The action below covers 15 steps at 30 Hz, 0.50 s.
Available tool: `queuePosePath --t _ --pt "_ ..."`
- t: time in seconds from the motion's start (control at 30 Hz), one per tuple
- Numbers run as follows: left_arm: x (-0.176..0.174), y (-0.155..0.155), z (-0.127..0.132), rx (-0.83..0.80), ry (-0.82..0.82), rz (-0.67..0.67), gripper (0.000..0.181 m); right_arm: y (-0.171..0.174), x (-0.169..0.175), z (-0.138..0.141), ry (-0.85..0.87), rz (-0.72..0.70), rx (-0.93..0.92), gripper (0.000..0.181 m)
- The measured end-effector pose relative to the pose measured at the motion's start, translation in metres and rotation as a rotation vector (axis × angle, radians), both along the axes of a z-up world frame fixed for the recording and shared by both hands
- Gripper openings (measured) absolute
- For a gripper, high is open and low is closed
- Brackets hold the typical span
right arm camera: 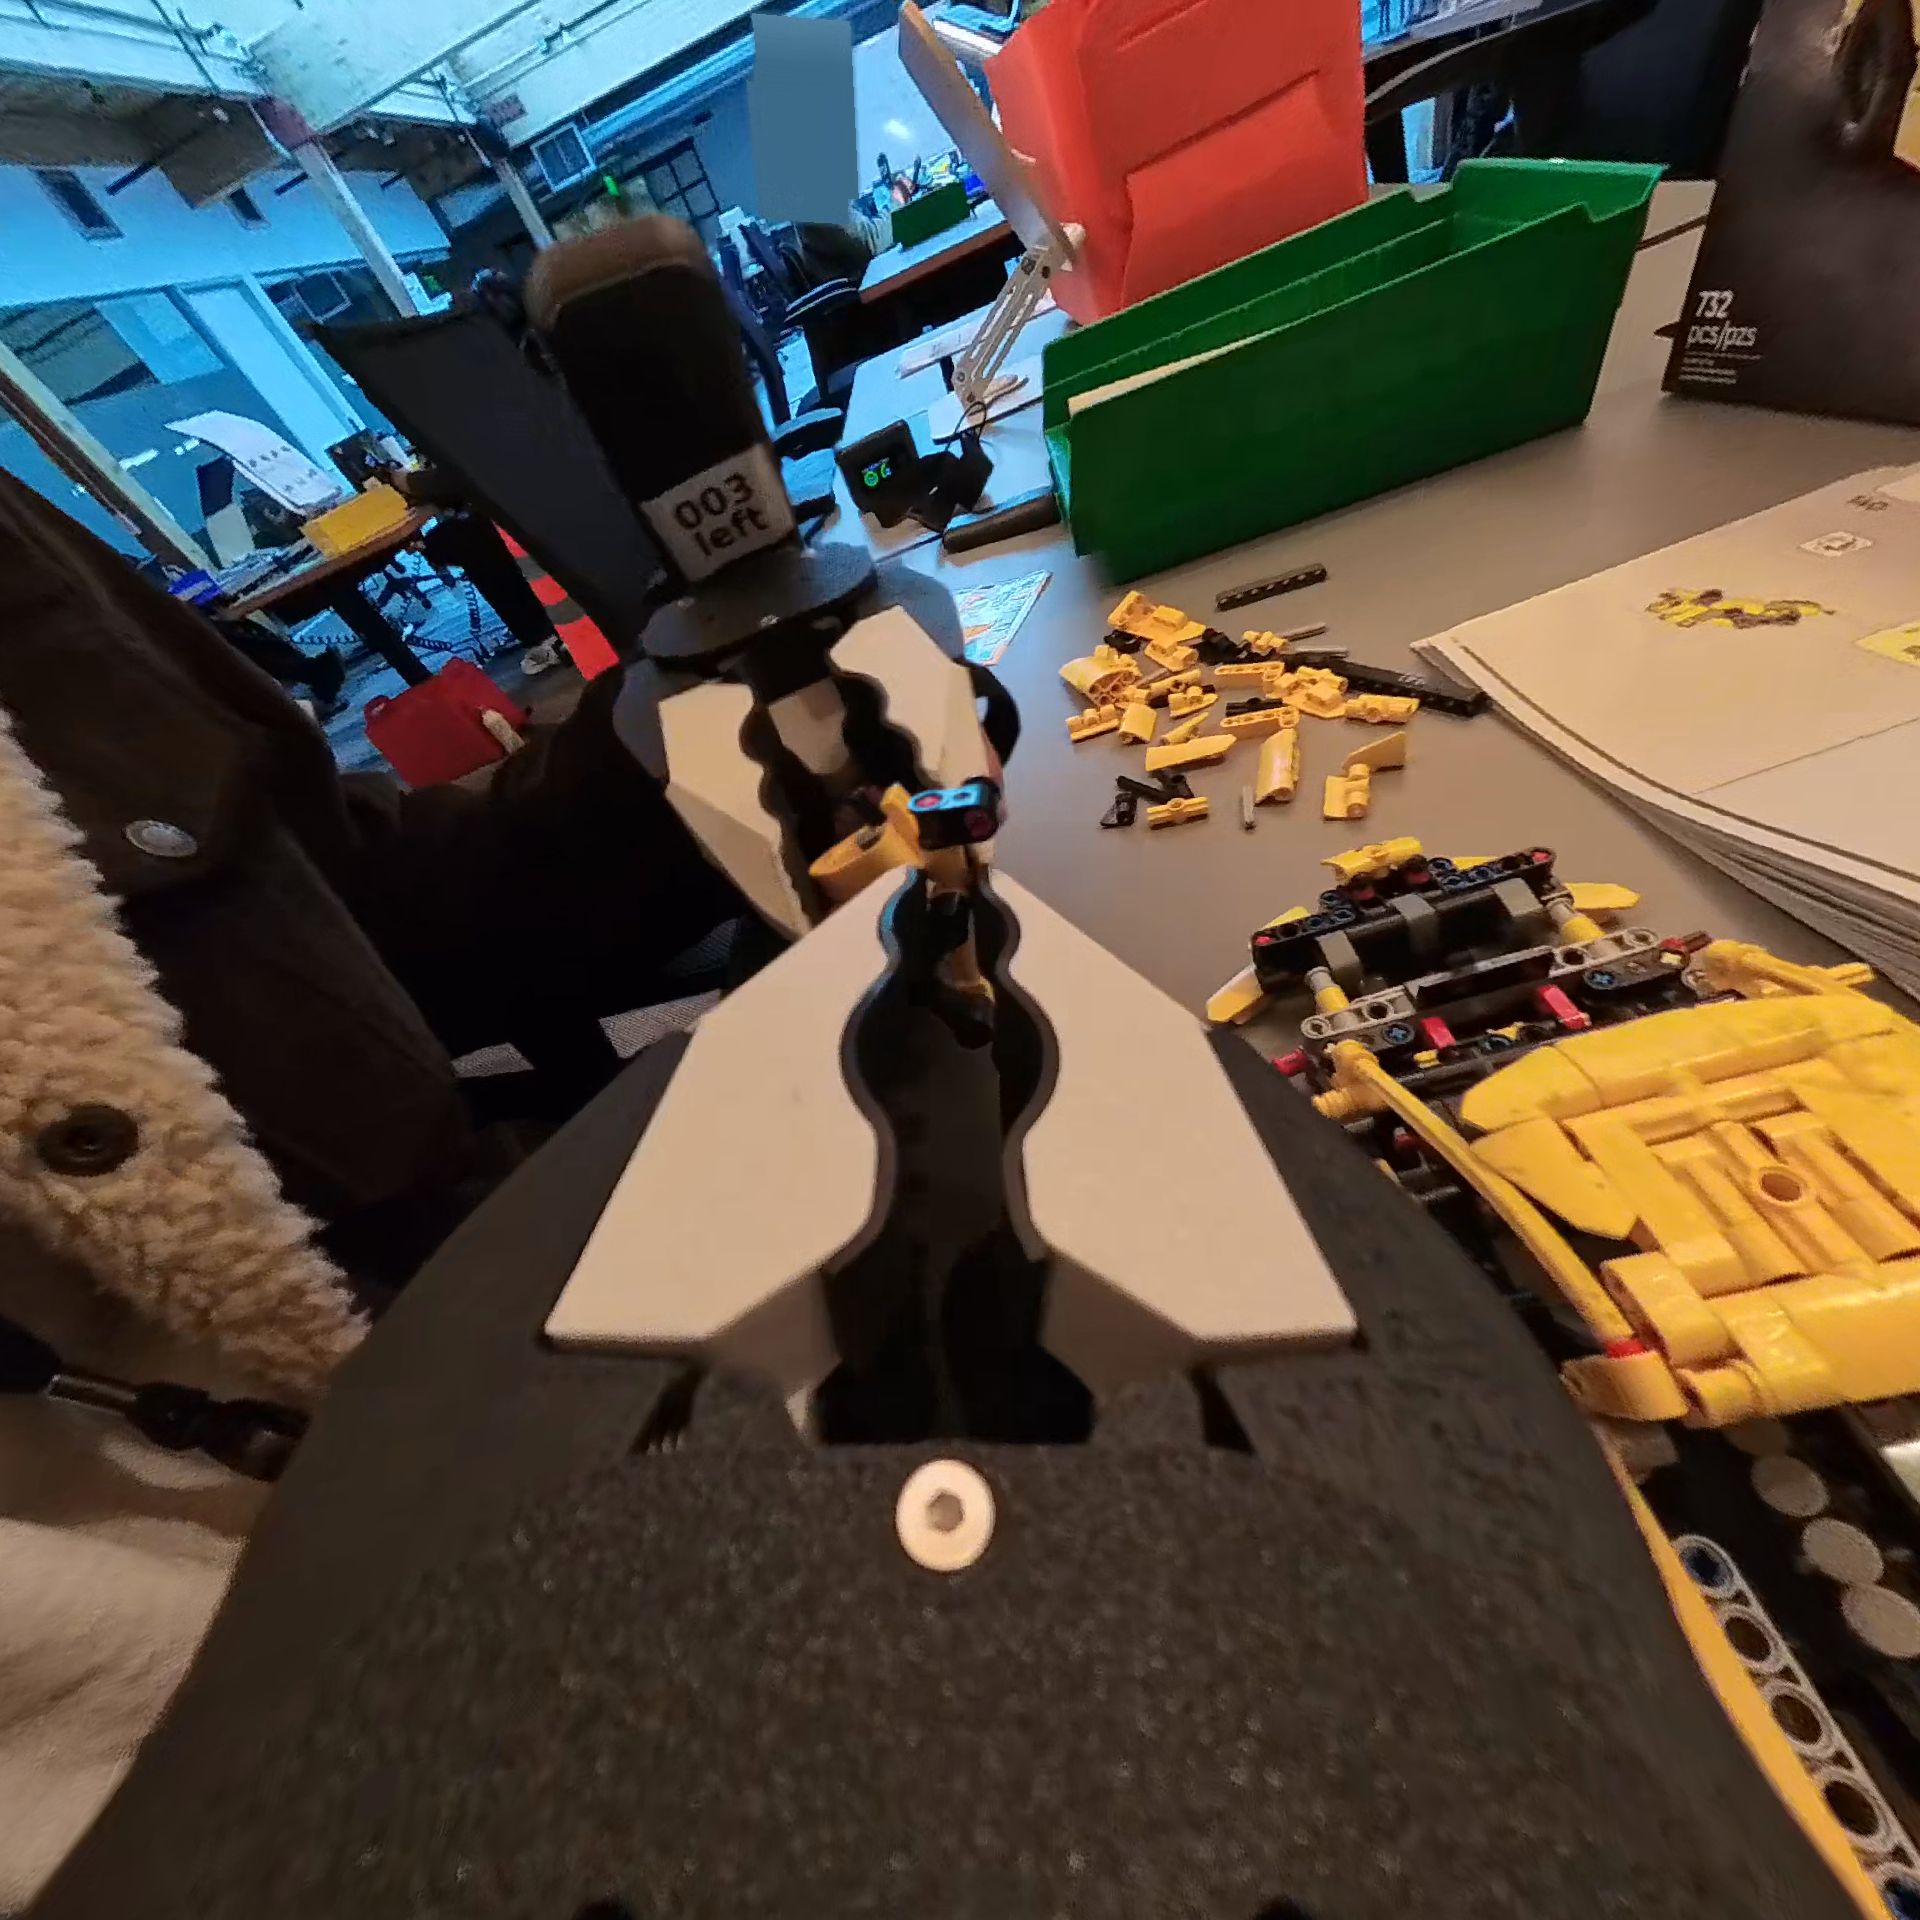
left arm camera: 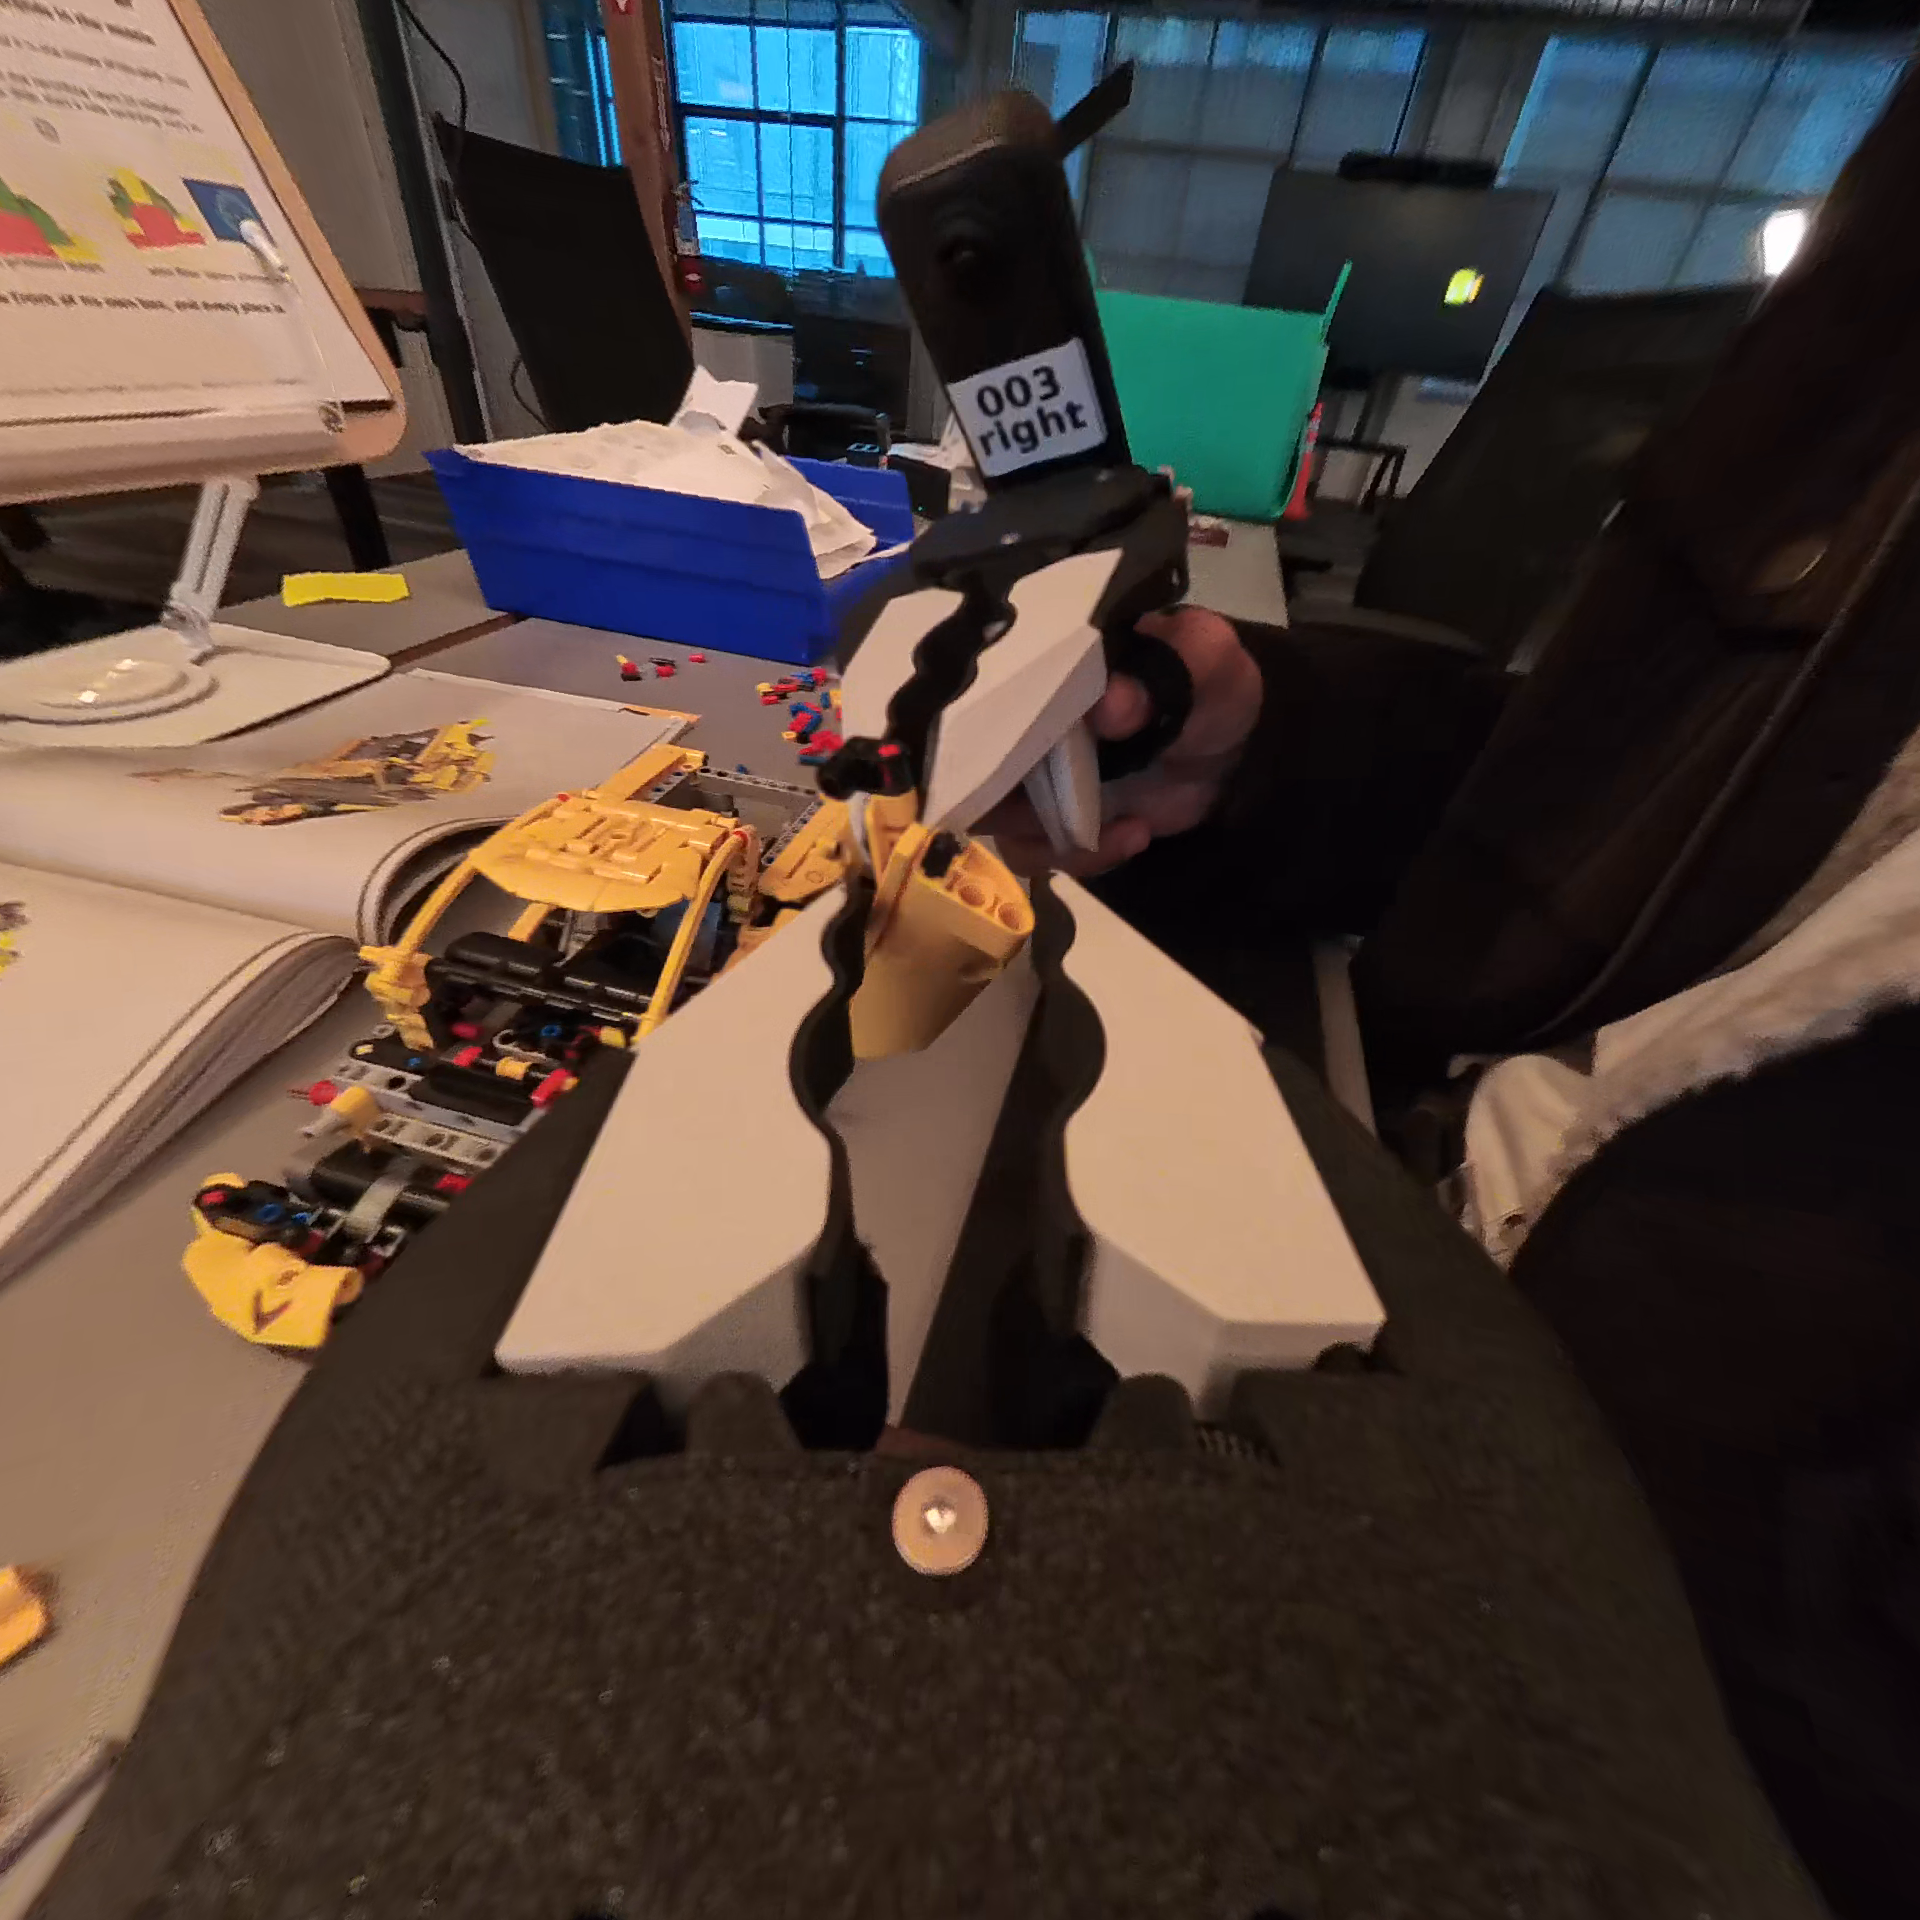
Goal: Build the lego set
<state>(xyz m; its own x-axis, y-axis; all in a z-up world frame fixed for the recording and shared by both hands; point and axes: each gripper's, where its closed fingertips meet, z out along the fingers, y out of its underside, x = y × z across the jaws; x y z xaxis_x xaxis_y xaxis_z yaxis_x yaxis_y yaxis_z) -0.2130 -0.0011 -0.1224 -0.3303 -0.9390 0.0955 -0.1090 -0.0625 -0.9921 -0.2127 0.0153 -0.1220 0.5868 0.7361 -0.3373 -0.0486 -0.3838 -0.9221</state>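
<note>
Holding a curved yellow plastic panel above the grey worktop, the left tongs pinch it steady while the right tongs clamp its small black studded connector, probably pressing them together. The glossy yellow half-built car waits just beside.

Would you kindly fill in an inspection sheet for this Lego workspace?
Surface: grey table, crowded.
Job's things: part-built yellow Lego car; open instruction booklet; loose yellow and black pieces.
Clutter: green plastic bin; blue plastic bin holding white bags.
Grippers: left gripper shut on curved yellow panel piece; right gripper shut on small yellow-black assembly, meeting mid-air.
Cables: nothing seen.
Surroundings: windows, other desks.
</note>
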Motion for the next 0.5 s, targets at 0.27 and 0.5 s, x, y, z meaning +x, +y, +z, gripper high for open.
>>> queuePosePath --t 0.27,0.5 --pt "0.0 0.005 0.01 -0.205 -0.018 -0.017 0.029 -0.001 -0.003 0.0 -0.073 -0.016 0.052 0.008" --pt "-0.001 0.02 0.026 -0.419 -0.093 0.004 0.028 0.001 0.001 0.006 -0.021 -0.04 0.069 0.029"
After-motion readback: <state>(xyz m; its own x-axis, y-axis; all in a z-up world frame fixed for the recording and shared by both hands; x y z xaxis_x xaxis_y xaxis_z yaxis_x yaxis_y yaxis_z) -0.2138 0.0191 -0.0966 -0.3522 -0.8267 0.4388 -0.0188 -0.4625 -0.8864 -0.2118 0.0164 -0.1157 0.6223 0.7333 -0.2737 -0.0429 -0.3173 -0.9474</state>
